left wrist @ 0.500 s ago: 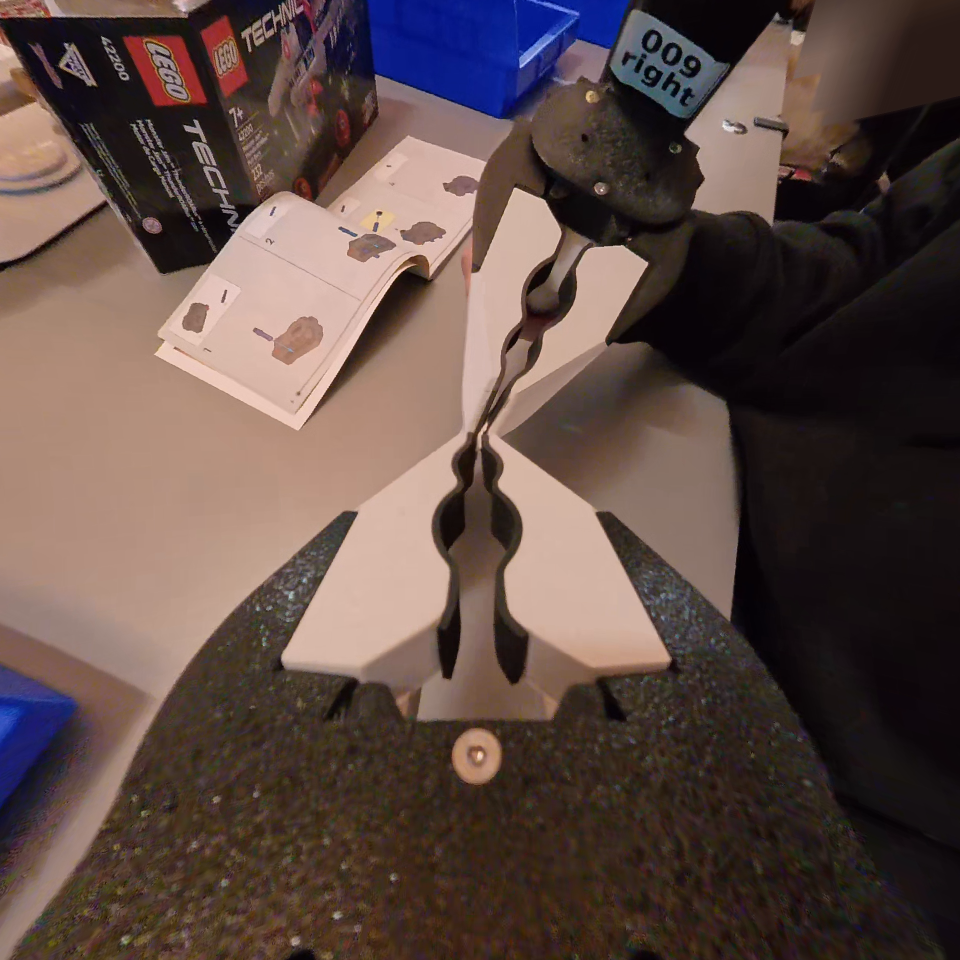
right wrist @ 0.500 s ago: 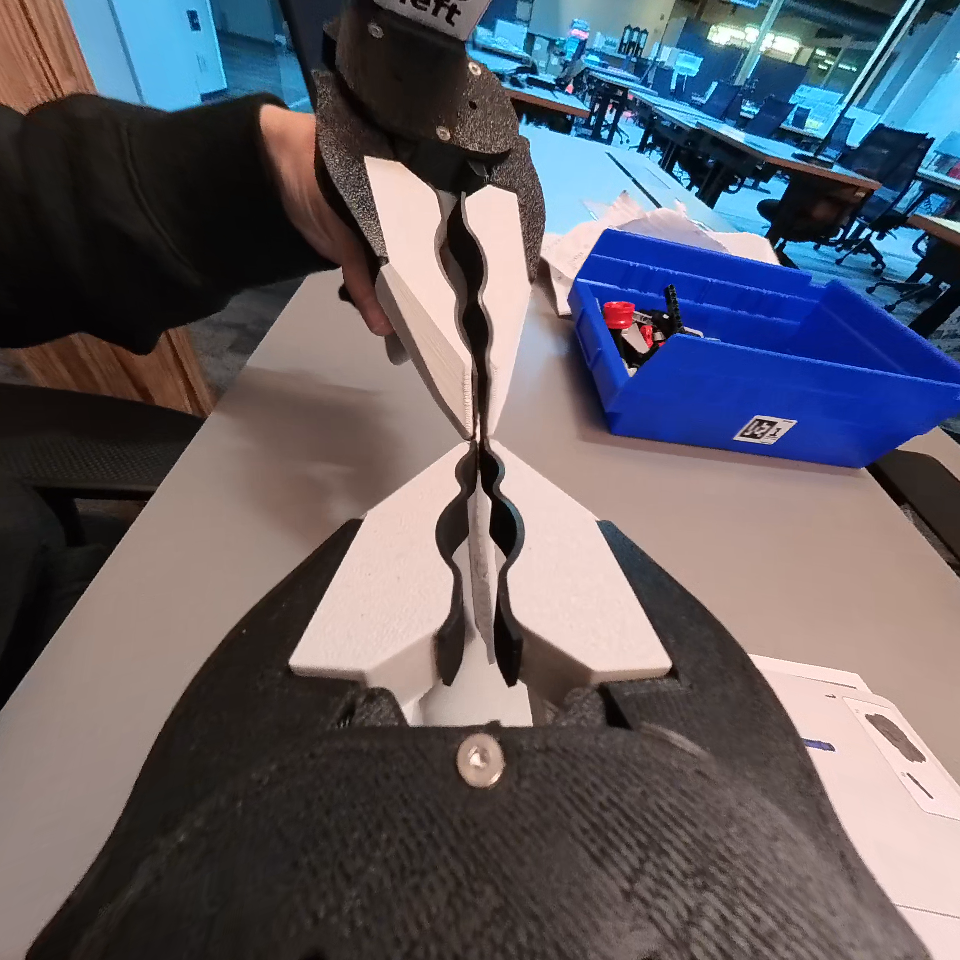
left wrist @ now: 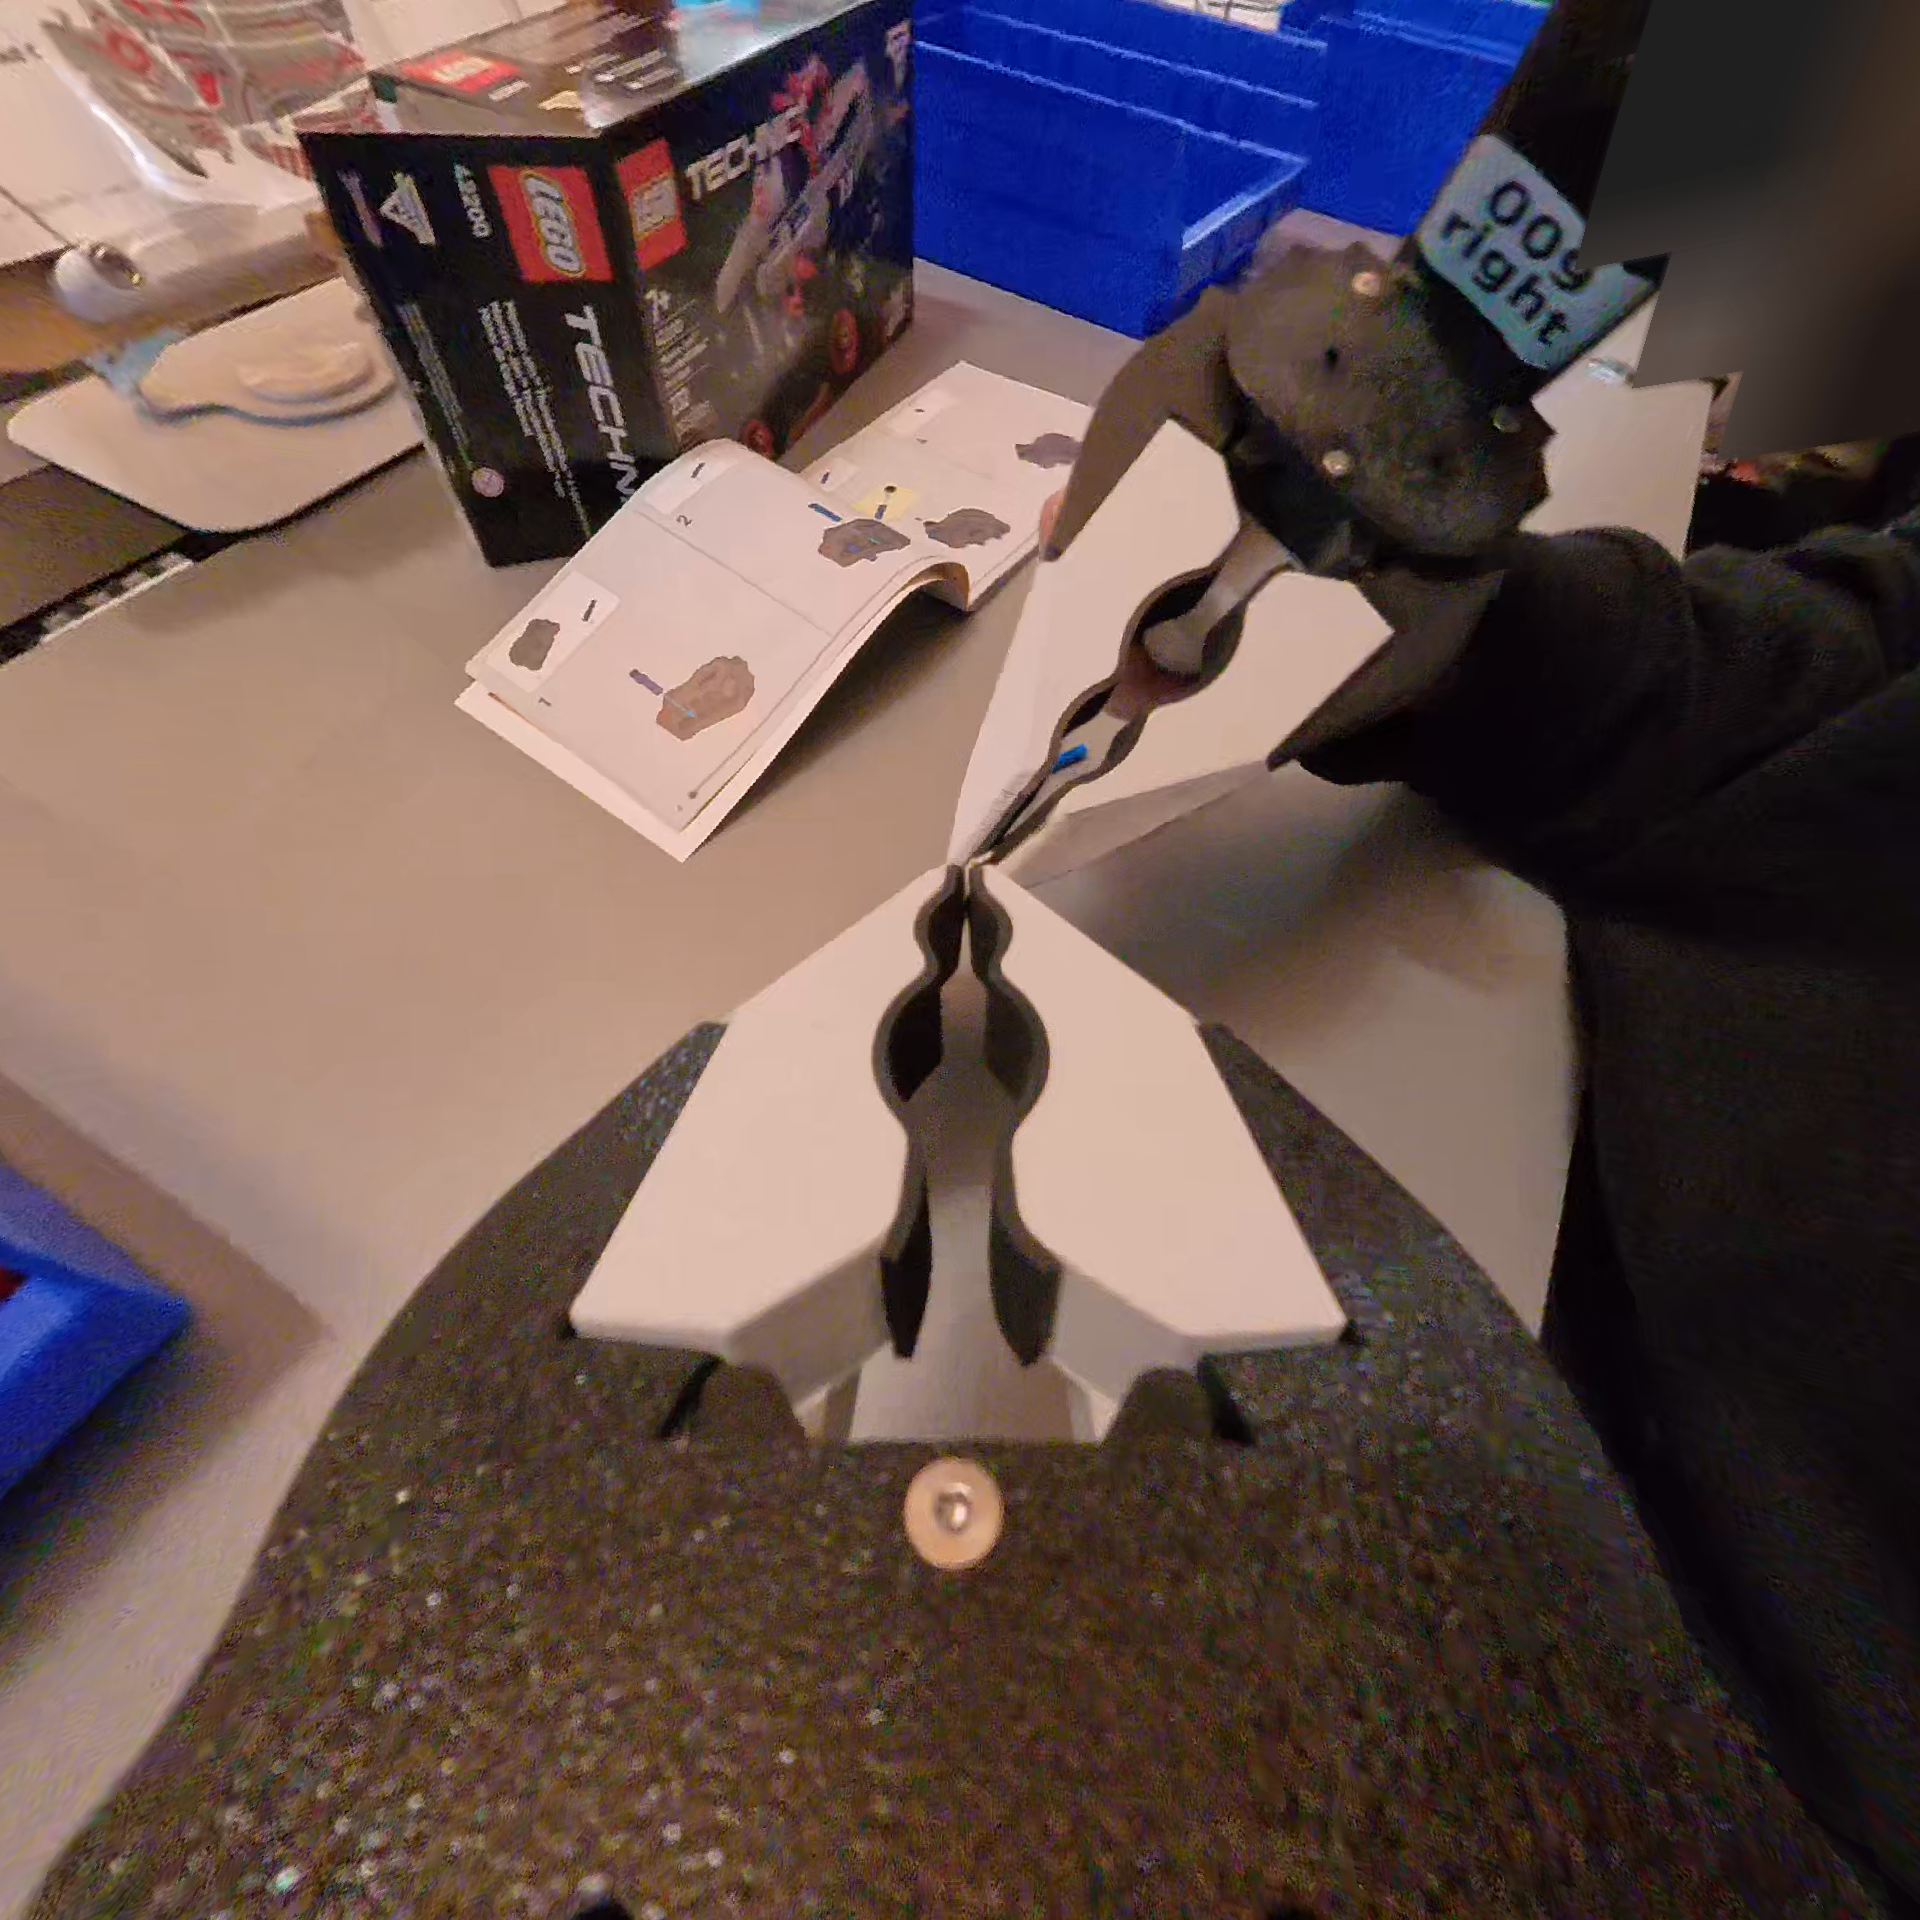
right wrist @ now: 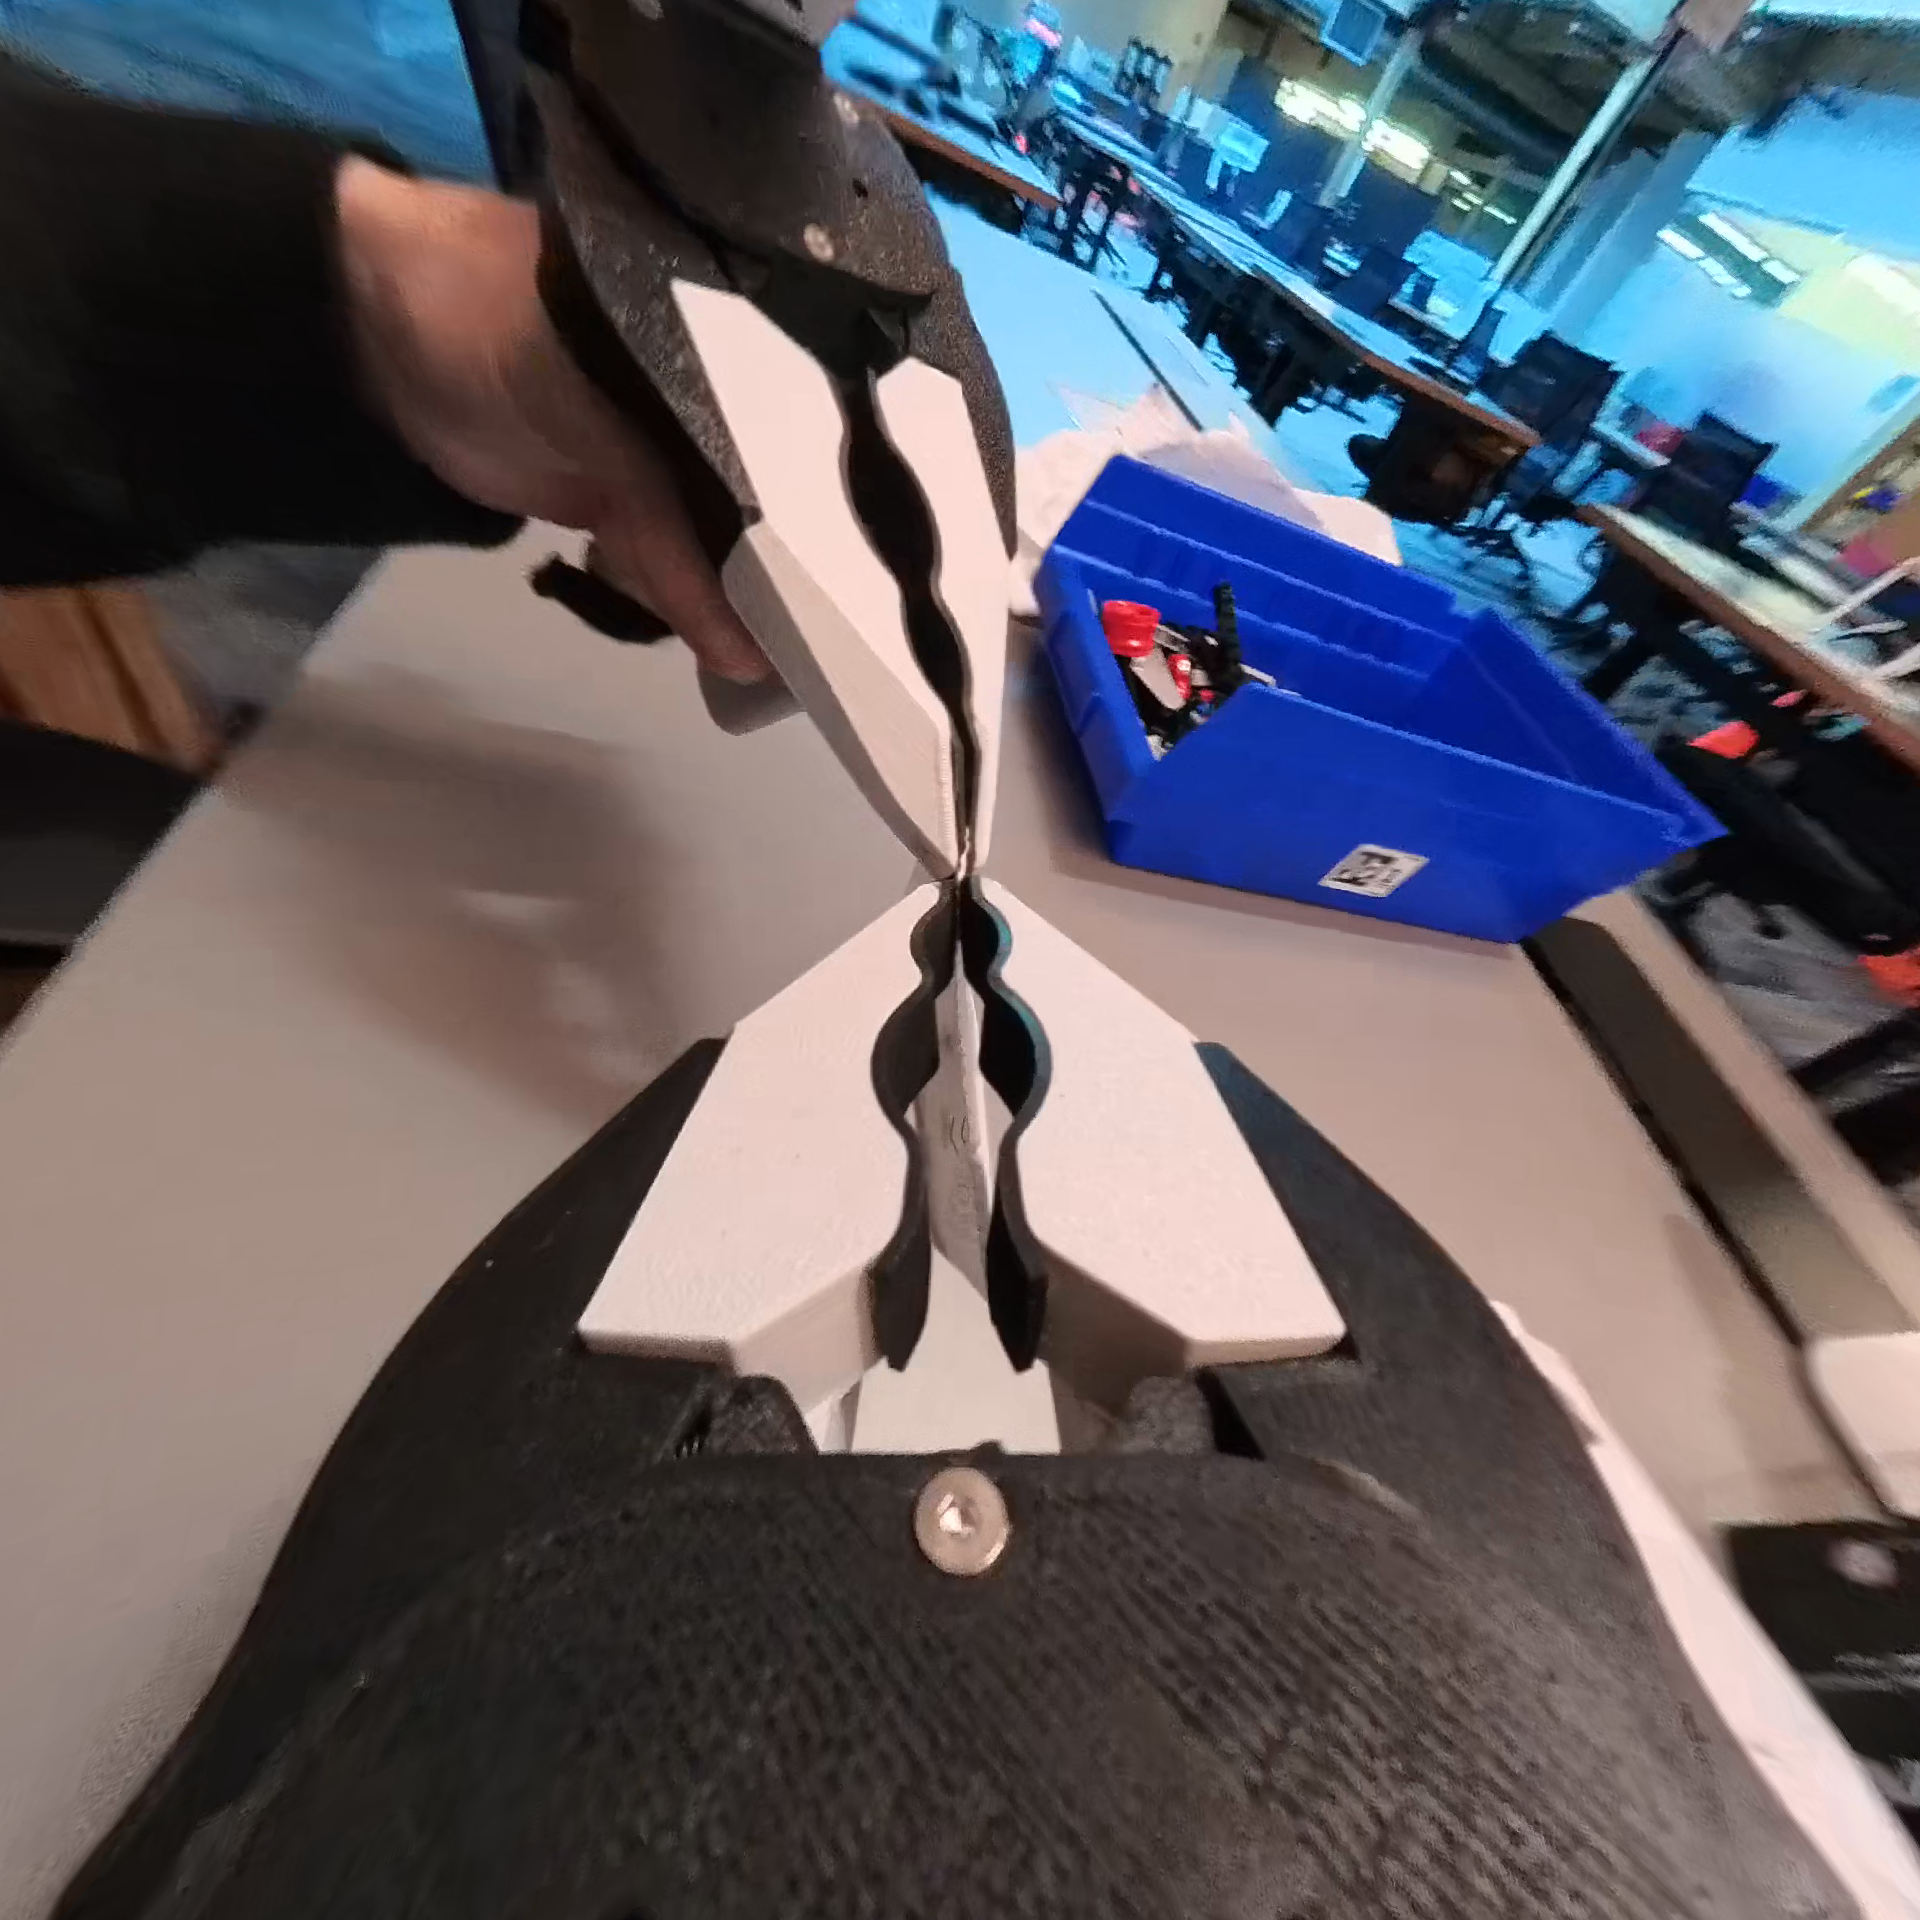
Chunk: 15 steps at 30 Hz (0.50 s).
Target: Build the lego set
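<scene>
My left gripper (left wrist: 961, 878) and my right gripper (right wrist: 961, 896) are both shut and meet tip to tip above the grey table (left wrist: 260, 935). A thin pale strip (right wrist: 954, 1143) stands between my right gripper's jaws, running back from the tips. In the left wrist view the right gripper (left wrist: 987, 844) leans in from the upper right, with a small blue bit (left wrist: 1070, 758) between its fingers. Whether my left tips pinch the strip's end, I cannot tell. In the right wrist view the left gripper (right wrist: 961, 857) hangs from a hand (right wrist: 540, 416).
A black Lego box (left wrist: 623, 312) stands behind an open instruction booklet (left wrist: 727, 644). A blue bin (right wrist: 1351, 821) holding red and black parts (right wrist: 1174, 665) sits to the right. More blue bins (left wrist: 1091, 156) are at the back, and another one (left wrist: 62, 1351) is at the lower left.
Both grippers stay tip to tip and shut. The right gripper now leans further right in the left view. The blue bit between its fingers now shows.
</scene>
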### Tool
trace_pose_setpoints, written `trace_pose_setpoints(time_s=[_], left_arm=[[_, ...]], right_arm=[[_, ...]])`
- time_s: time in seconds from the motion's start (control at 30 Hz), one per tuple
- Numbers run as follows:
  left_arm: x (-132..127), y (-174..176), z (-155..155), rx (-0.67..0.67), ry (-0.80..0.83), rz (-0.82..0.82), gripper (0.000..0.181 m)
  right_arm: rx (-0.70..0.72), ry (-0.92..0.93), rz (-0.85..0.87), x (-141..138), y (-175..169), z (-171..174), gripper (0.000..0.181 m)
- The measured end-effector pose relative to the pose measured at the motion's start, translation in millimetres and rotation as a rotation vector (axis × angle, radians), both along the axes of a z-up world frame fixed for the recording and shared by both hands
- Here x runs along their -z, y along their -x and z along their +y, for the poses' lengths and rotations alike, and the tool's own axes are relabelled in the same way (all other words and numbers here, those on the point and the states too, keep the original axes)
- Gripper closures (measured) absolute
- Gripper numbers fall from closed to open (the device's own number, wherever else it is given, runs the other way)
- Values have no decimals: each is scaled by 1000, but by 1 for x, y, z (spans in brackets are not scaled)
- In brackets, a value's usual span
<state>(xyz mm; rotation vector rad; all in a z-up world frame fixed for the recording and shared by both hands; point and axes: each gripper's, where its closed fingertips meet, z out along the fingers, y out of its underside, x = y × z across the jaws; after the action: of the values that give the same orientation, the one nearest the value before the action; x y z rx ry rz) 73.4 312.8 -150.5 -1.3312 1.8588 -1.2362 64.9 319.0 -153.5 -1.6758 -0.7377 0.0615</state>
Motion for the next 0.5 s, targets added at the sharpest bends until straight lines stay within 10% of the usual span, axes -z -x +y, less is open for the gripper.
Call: trace_pose_setpoints(time_s=[0.03, 0.37, 0.5], left_arm=[[0, -1, 1, -27, 41, 0, 181], [6, -3, 10, -113, 542, 41, 181], [12, 2, 8, -67, 411, 6, 181]], right_arm=[[25, -26, -57, 0, -2, 2, 181], [139, -114, -355, 6, -5, 8, 181], [98, -52, -261, 12, -1, 6, 181]])
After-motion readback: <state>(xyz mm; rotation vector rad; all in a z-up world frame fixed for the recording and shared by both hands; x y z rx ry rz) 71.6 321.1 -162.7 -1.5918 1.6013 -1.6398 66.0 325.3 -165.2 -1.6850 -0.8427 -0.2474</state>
